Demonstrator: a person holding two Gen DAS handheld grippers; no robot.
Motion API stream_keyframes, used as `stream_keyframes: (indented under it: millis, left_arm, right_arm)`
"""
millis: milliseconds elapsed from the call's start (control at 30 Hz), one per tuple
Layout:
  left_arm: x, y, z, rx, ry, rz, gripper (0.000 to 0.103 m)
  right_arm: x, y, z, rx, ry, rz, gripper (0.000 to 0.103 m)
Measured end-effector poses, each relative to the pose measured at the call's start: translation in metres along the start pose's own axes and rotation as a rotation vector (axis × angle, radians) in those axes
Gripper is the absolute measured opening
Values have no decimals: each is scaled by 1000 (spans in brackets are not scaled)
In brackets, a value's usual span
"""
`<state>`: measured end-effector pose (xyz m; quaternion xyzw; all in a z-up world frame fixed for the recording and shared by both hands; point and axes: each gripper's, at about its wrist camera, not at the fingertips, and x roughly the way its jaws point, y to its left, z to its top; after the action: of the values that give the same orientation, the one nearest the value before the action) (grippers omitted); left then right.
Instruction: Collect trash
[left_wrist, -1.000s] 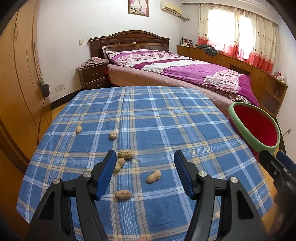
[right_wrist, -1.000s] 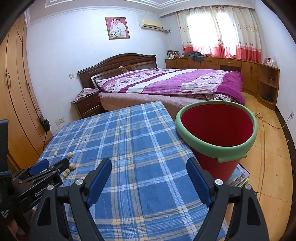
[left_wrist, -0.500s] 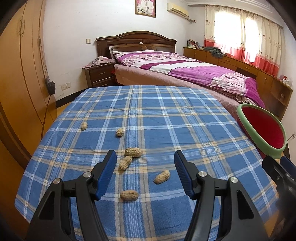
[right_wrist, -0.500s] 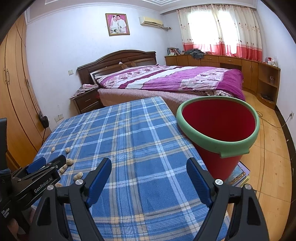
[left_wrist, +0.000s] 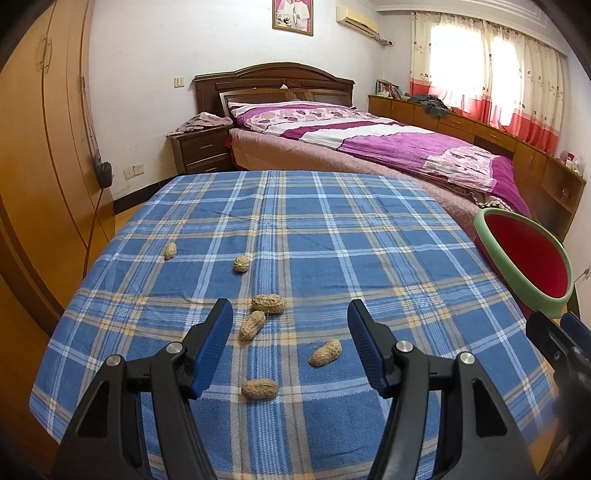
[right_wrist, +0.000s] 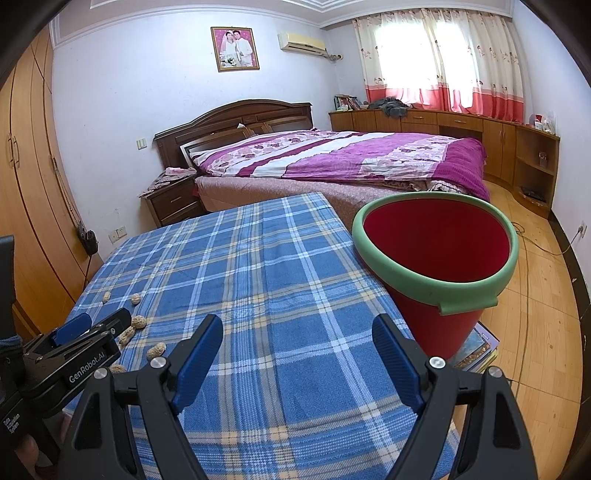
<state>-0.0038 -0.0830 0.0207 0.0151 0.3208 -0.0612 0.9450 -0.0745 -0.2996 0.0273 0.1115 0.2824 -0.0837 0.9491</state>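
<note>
Several peanut shells lie on the blue plaid tablecloth (left_wrist: 332, 236). In the left wrist view the nearest ones are a shell (left_wrist: 259, 389) close in, one (left_wrist: 325, 352) to its right, and a pair (left_wrist: 267, 304) (left_wrist: 252, 324) just ahead. My left gripper (left_wrist: 290, 321) is open and empty, hovering above these shells. A red bin with a green rim (right_wrist: 436, 273) stands beside the table's right edge; it also shows in the left wrist view (left_wrist: 524, 258). My right gripper (right_wrist: 297, 339) is open and empty over the cloth, left of the bin.
Two more shells (left_wrist: 170, 251) (left_wrist: 241, 263) lie farther out on the left of the cloth. A bed with a purple cover (right_wrist: 332, 158) stands behind the table. A wooden wardrobe (left_wrist: 40, 147) is on the left. Books (right_wrist: 476, 350) lie under the bin.
Both grippers have drawn back a little, so more of the table shows. The shells sit farther ahead between the left fingers. Both grippers stay open.
</note>
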Motion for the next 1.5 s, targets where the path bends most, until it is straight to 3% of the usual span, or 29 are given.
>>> stream_keyframes:
  millis: [1500]
  left_arm:
    - [-1,0,0,-2,-5,4,64]
  right_arm:
    - [-1,-2,1,6,-11,-4,85]
